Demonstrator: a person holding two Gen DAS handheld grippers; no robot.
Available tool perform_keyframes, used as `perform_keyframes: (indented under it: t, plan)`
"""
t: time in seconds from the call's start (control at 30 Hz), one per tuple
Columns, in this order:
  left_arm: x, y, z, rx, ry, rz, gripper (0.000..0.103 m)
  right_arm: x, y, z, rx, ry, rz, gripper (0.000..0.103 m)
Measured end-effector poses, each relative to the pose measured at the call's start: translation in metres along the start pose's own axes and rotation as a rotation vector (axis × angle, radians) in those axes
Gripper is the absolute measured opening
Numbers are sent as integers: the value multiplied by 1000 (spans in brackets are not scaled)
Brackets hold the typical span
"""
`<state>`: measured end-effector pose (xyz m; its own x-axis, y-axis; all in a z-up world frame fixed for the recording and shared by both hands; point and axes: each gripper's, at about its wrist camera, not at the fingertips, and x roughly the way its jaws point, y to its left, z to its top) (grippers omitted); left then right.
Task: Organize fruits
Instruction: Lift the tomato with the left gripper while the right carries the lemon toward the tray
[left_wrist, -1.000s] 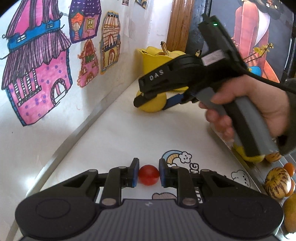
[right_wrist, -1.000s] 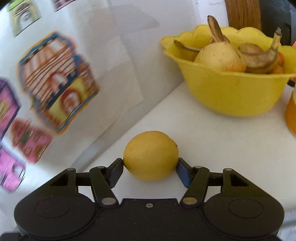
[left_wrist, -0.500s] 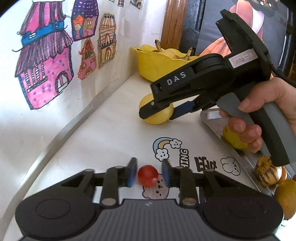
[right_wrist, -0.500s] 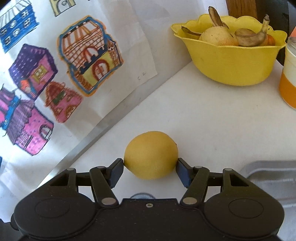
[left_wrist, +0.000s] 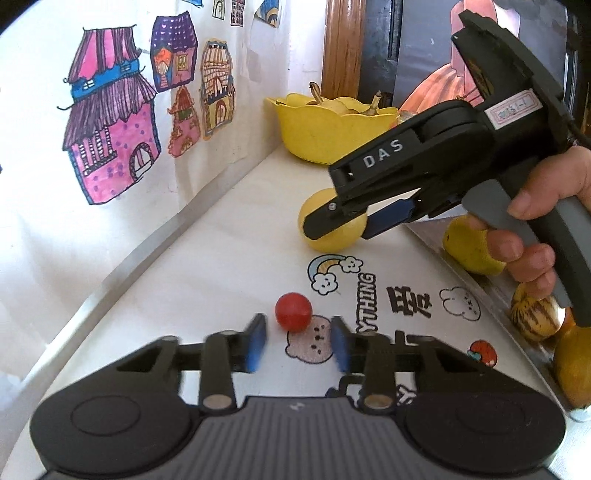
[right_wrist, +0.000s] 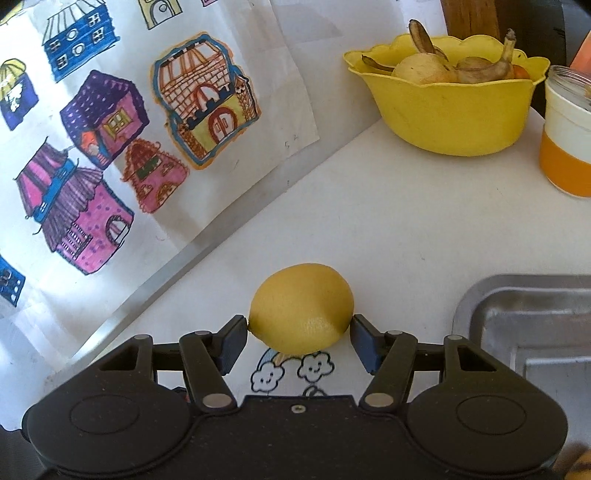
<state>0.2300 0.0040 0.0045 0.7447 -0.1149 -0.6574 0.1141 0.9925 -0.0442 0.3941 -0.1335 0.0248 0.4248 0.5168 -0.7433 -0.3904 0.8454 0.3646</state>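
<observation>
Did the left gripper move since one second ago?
Yes. The left gripper opened and drew back: the red fruit, formerly between its fingers, now lies ahead of them on the table.

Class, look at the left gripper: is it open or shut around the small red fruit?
Open. The left gripper's blue pads stand apart, and the small round red fruit lies untouched just beyond them.

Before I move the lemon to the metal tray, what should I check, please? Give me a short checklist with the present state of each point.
1. Right gripper grips the lemon: both pads touch its sides. Ok.
2. Lemon is lifted off the table: cannot tell.
3. Corner of the metal tray nearest the lemon is bare: ok.
4. Nothing lies between lemon and tray: ok.
5. Left gripper is out of the way: it is open, and the red fruit lies apart, ahead of its fingers. Ok.
</observation>
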Motion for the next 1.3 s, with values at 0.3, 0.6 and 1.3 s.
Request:
perform_keyframes:
  t: [0.3, 0.6, 1.3]
  plan:
    - [-11, -1, -2, -53, -5, 2, 25, -29, 1, -21, 21, -38, 36, 43]
    - [-11, -6, -7, -59, -12, 11, 26, -20, -4, -21, 66, -85, 11, 77]
    - [12, -6, 11, -72, -22, 30, 25, 4, -4, -23, 49, -38, 68, 61]
